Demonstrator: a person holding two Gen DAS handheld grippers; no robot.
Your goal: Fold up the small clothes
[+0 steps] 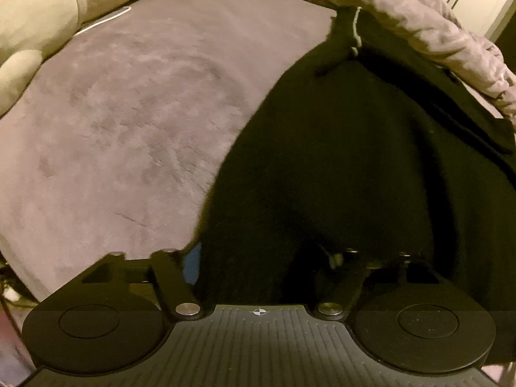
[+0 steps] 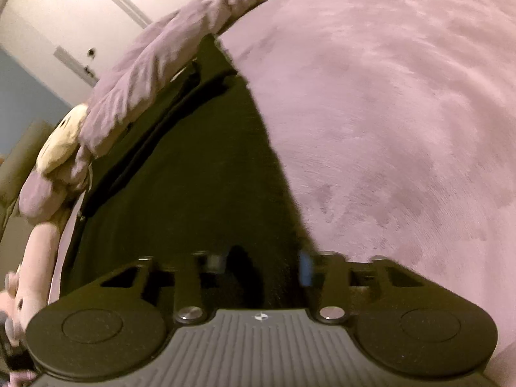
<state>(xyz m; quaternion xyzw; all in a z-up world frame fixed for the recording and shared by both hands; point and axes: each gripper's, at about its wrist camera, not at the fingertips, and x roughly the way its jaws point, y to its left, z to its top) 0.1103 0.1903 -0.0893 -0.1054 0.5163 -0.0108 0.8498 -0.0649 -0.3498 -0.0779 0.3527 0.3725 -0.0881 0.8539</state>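
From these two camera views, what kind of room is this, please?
Most likely a bedroom. A dark garment lies on a plush mauve blanket, a crumpled duvet is bunched along its edge, and a beige stuffed toy rests nearby. A white door stands behind.

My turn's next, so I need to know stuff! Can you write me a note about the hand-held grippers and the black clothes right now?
left hand-held gripper: near edge of the black garment between its fingers; grip unclear.
right hand-held gripper: same garment between its fingers; grip unclear.
The garment lies spread on the purple blanket.
Done: laid out.
Left: all the folding, as far as shows.
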